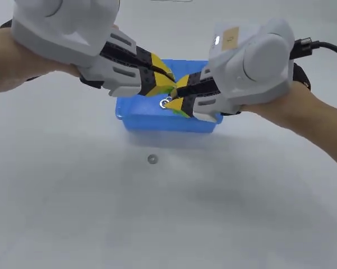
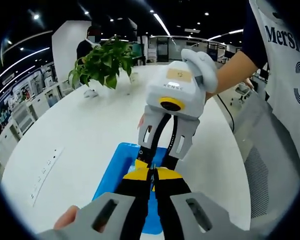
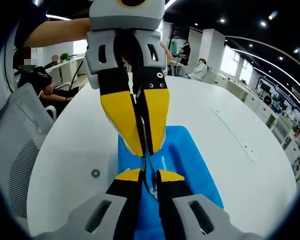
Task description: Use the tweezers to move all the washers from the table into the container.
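R gripper (image 3: 149,176) clamps tweezers (image 3: 148,164) over container (image 1: 162,122). L gripper (image 1: 169,85) is clenched tip-to-tip against it, prob. on them too, hiding the tips. A washer (image 1: 165,102) hangs there; 2nd washer (image 1: 152,159) lies on table (image 1: 73,196) nearby.

Bright, even overhead light; soft faint shadows; heavy fisheye warp at edges.

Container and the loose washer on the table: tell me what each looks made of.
Container: probably moulded plastic. It is an even bright blue, with smooth walls, rounded corners and a soft sheen.
Washer: probably metal. It is a thin, flat grey ring with a centre hole. It is too small to judge its finish.
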`<state>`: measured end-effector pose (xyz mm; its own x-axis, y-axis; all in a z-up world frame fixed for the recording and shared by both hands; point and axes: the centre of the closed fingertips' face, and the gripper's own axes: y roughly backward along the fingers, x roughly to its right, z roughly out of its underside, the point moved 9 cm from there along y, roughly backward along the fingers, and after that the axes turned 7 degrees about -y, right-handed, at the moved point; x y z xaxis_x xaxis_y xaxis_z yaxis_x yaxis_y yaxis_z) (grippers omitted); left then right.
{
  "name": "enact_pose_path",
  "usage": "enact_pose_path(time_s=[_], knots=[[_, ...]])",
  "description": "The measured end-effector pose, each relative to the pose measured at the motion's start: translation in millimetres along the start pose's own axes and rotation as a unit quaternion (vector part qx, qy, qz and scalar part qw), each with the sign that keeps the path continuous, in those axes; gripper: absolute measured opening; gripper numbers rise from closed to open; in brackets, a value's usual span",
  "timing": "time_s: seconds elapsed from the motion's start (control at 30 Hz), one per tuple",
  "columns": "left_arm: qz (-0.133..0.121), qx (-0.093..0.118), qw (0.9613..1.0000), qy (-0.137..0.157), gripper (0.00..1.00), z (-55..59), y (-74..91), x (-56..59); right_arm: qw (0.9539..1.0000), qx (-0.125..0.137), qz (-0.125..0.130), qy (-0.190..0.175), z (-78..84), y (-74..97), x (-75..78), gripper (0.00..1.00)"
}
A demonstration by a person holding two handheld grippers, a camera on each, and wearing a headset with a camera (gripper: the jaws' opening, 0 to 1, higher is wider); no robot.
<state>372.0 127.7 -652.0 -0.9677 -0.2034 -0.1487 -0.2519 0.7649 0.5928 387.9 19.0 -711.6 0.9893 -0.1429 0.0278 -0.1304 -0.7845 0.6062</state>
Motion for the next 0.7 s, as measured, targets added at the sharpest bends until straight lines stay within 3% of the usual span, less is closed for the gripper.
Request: enact_pose_path(time_s=[0.4,0.6,0.7], knots=[[-0.024,0.004,0.9994,-0.024,0.06,-18.1,18.9,9.7,0.9994,0.020,0.018,0.019,-20.4,20.7,-10.2,0.12],[-0.032,0.003,0.9991,-0.028,0.06,-26.8,26.5,22.2,0.9991,0.025,0.019,0.029,-27.6,30.0,-22.1,0.13],[-0.035,0.002,0.9990,-0.029,0.07,-30.9,30.4,33.9,0.9990,0.022,0.014,0.038,-29.8,34.5,-31.9,0.13]])
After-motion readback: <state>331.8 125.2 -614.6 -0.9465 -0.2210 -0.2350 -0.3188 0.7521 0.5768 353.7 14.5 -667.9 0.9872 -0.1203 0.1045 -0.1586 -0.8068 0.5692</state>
